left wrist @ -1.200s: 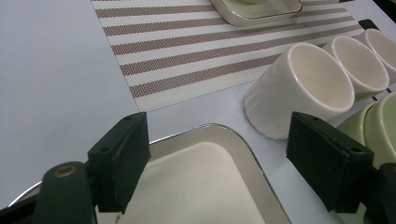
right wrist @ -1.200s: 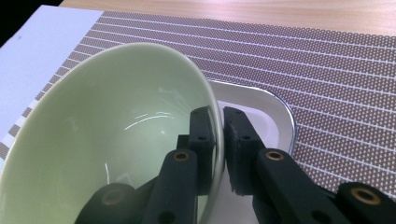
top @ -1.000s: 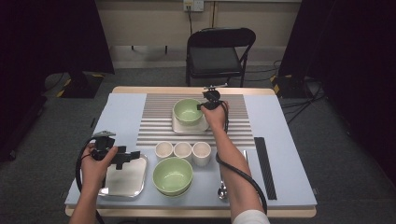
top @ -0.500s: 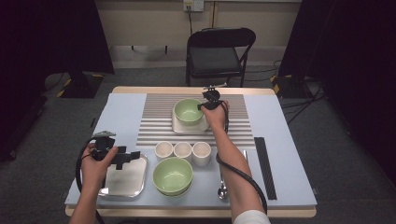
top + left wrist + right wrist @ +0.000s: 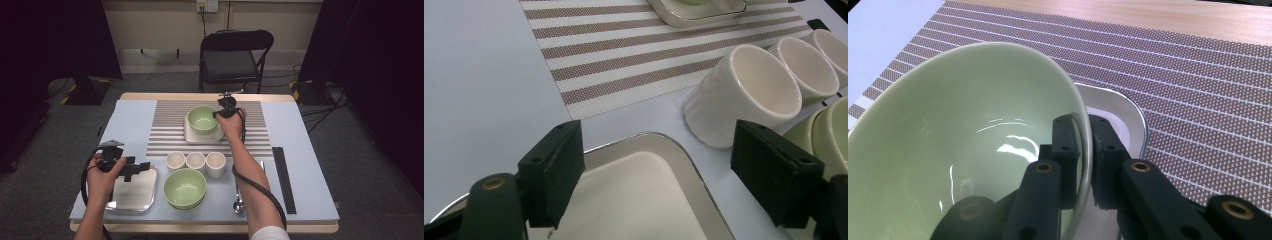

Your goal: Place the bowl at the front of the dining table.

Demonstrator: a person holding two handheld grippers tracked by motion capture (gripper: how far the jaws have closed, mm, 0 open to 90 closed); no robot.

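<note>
The right gripper (image 5: 1083, 150) pinches the rim of the green bowl (image 5: 203, 118) on the far tray (image 5: 192, 135), so lift it straight and level to keep it from tipping, while the left gripper (image 5: 131, 168) waits, jaws apart

Green bowl (image 5: 963, 150) cropped at frame edge

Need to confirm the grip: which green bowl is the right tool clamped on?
The far green bowl on the square plate; right tool pinches its rim.
</note>
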